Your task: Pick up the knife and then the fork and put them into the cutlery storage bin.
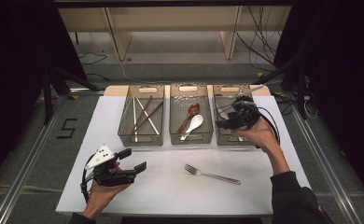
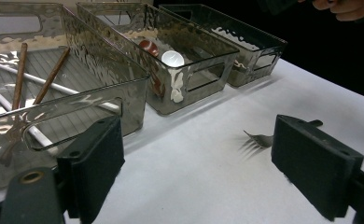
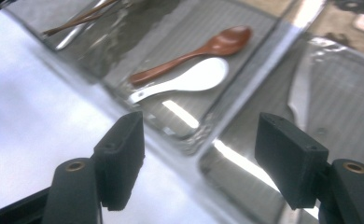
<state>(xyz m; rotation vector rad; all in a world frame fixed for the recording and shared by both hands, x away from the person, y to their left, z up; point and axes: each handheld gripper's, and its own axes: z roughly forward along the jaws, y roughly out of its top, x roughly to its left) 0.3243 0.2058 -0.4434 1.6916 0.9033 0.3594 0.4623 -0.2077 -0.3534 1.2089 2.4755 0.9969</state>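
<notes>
fork (image 1: 212, 174) flat on white table (image 1: 161, 191), near centre, tines pointing left, untouched. lies between left gripper (image 1: 132, 160) and right gripper (image 1: 223, 122), well apart from both. left gripper near left, jaws wide apart, empty, aimed toward fork tines (image 2: 257, 139). right gripper hovering over right bin (image 1: 236, 122), jaws apart, nothing between; something pale and metallic lying in that bin (image 3: 301, 93), too blurred to name. looks like sorting cutlery into bins, one drop likely done, fork next. next move: close on handle, lift, carry to right bin. middle bin (image 1: 191, 120) with brown spoon (image 1: 192, 112) and white spoon (image 1: 194, 124); left bin (image 1: 141, 121) with chopsticks (image 1: 145, 116). nothing blocking fork.
</notes>
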